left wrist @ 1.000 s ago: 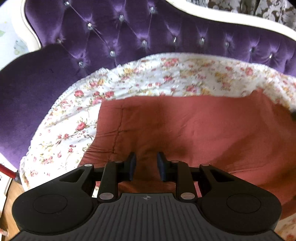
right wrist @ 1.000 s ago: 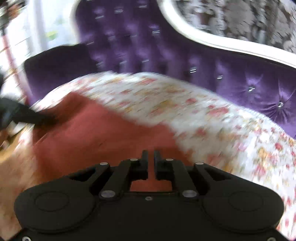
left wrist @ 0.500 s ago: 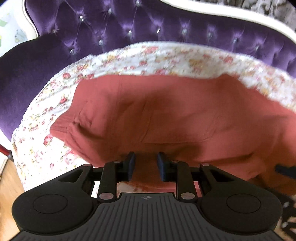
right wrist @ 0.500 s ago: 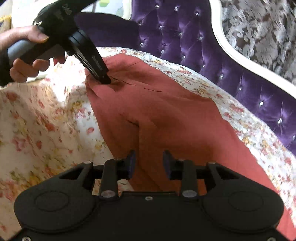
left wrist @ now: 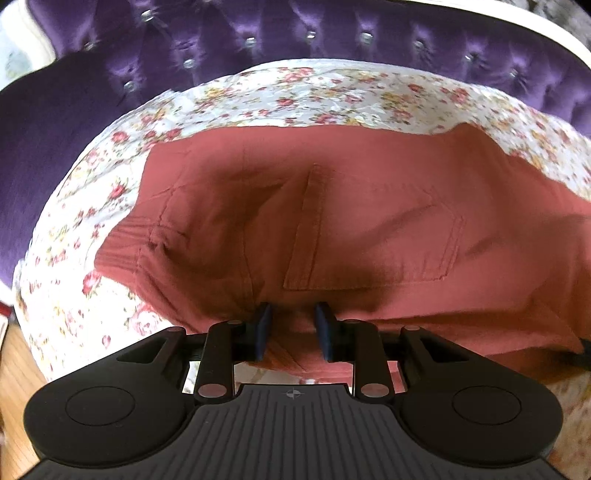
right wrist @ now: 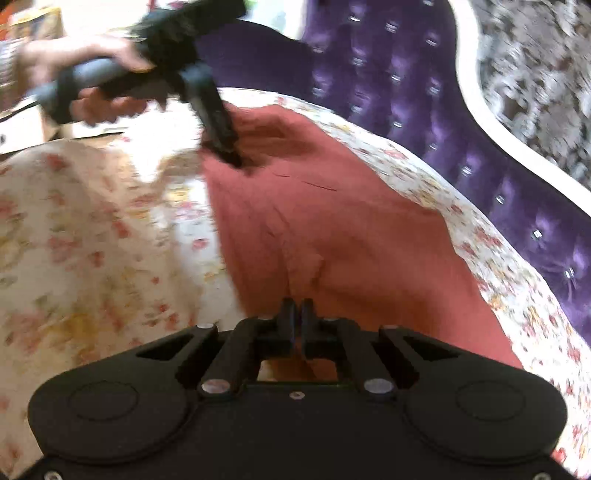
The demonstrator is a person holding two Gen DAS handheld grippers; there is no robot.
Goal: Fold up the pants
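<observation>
Rust-red pants (left wrist: 332, 206) spread over a flowered sheet (left wrist: 295, 92), the landmark for all places here. Sheet itself laid on a purple tufted sofa (left wrist: 258, 33) with a white frame. Pants lying across the middle of the sheet, a back pocket (left wrist: 373, 240) facing up, ribbed waistband (left wrist: 122, 247) toward the sheet's left side in the left wrist view.

Left gripper (left wrist: 291, 325) at the near edge of the pants, close to the front border of the sheet. Fingers (left wrist: 262, 325) apart, with red cloth between and under them; not possible to tell if the cloth is really grasped. In the right wrist view, same gripper (right wrist: 229, 155) blurred, tip down on the far end of the pants, held by a hand (right wrist: 92, 77) above the sheet's far left corner.

Right gripper (right wrist: 297, 321) at the other end of the pants, over the near part of the sheet. Fingers (right wrist: 288, 321) nearly together, only a thin gap left, clenched on a fold of the pants rising between them. Bare sheet to the left of this gripper, sofa back beyond the sheet to the right.
</observation>
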